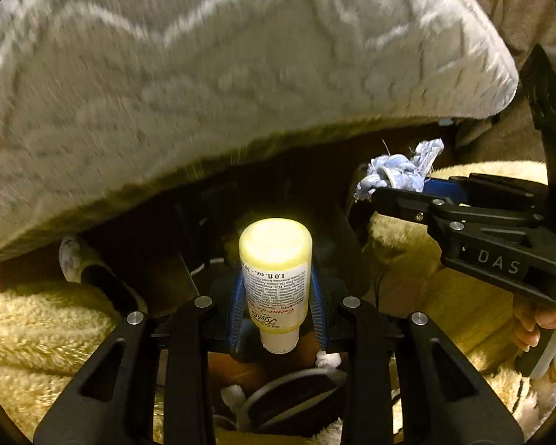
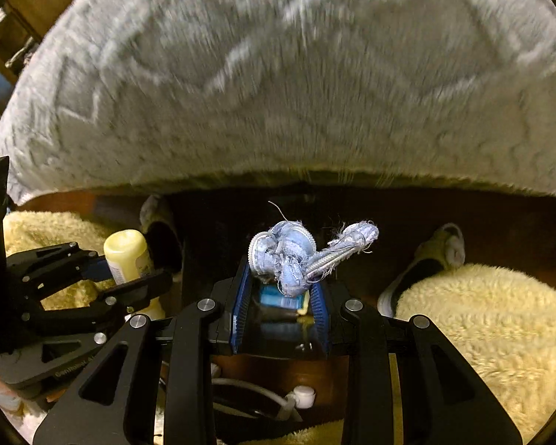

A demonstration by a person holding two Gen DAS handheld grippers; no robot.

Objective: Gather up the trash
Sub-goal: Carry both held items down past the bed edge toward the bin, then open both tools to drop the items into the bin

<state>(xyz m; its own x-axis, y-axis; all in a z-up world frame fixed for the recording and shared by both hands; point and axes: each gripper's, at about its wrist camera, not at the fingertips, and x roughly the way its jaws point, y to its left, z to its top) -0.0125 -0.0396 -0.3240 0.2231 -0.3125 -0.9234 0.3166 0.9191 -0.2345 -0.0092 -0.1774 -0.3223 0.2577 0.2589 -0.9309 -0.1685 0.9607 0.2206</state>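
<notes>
Left gripper (image 1: 276, 306) clamps a yellow bottle (image 1: 274, 278); right gripper (image 2: 281, 289) grips a blue rag (image 2: 296, 256) under a grey blanket (image 2: 278, 92).

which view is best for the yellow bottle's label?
Left wrist: the yellow bottle sits centered in the left hand-held gripper, print legible. Right wrist shows it small, side-on at left, label mostly turned away.

Left black two-finger gripper (image 1: 276, 306) clamped, blue ribbed pads (image 1: 236, 311) pressed on either side of small pale-yellow plastic lotion bottle (image 1: 276, 278), cap toward the camera. Right black two-finger gripper (image 2: 281, 289) closed low on frayed light-blue fabric wad (image 2: 296, 256), level beside the left one, both pointing forward. Bare fingers (image 1: 533, 328) wrapped round right handle.
</notes>
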